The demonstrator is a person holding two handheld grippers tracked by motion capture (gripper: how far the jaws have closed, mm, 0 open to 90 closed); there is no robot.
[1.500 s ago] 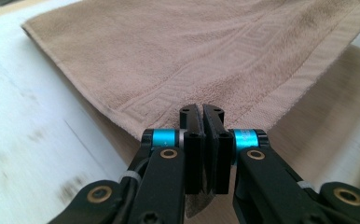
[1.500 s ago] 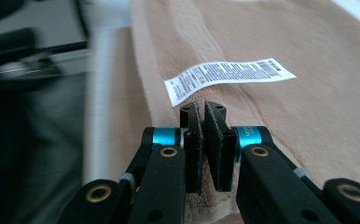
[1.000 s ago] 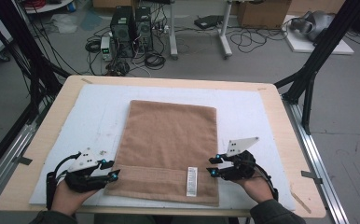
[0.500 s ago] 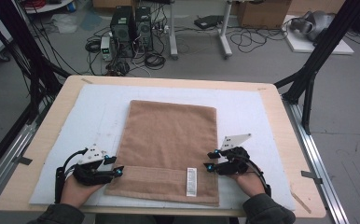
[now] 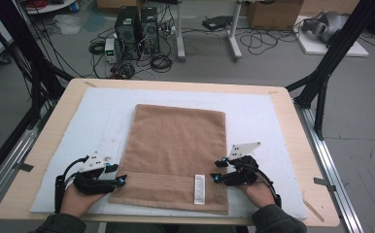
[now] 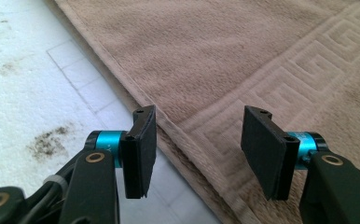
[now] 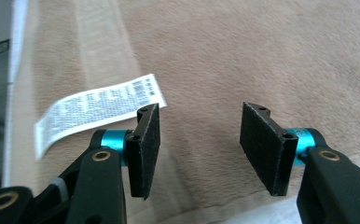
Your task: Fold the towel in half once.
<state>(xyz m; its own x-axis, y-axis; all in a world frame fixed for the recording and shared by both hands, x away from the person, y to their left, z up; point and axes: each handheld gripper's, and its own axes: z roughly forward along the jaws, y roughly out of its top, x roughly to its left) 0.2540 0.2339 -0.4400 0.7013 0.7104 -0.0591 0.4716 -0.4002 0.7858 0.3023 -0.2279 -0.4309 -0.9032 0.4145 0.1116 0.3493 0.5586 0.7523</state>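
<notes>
Towel (image 5: pixel 176 153) lies flat on the white mat (image 5: pixel 263 114), mid-table, long axis running away from the person. Near end carries a patterned band with a white label (image 5: pixel 199 188) on it, right of centre. No fold in it yet.

Left gripper (image 5: pixel 119 174) sits at the towel's near-left edge; right gripper (image 5: pixel 216 171) at the near-right edge, just beside the label. Both hands low over the mat, near the table's (image 5: pixel 287 97) front edge.

Change: both sets of jaws have just been opening. A second ago they were narrower at the same spots; hands have barely shifted since. Now both are spread about halfway. Left gripper view: the towel's hem (image 6: pixel 169 128) runs between the pads, but the pads (image 6: pixel 143 149) stand clear of it, no pinch. Right gripper view: pads (image 7: pixel 145 149) apart over plain pile, the label off to the side, nothing pressed.

Read: looks like a pre-grasp at the two near corners, jaws set wide enough to straddle the edge. Next move likely needs a dip and close on the hem, both sides together, or the towel lifts skewed. Right side should avoid catching only the label.
</notes>
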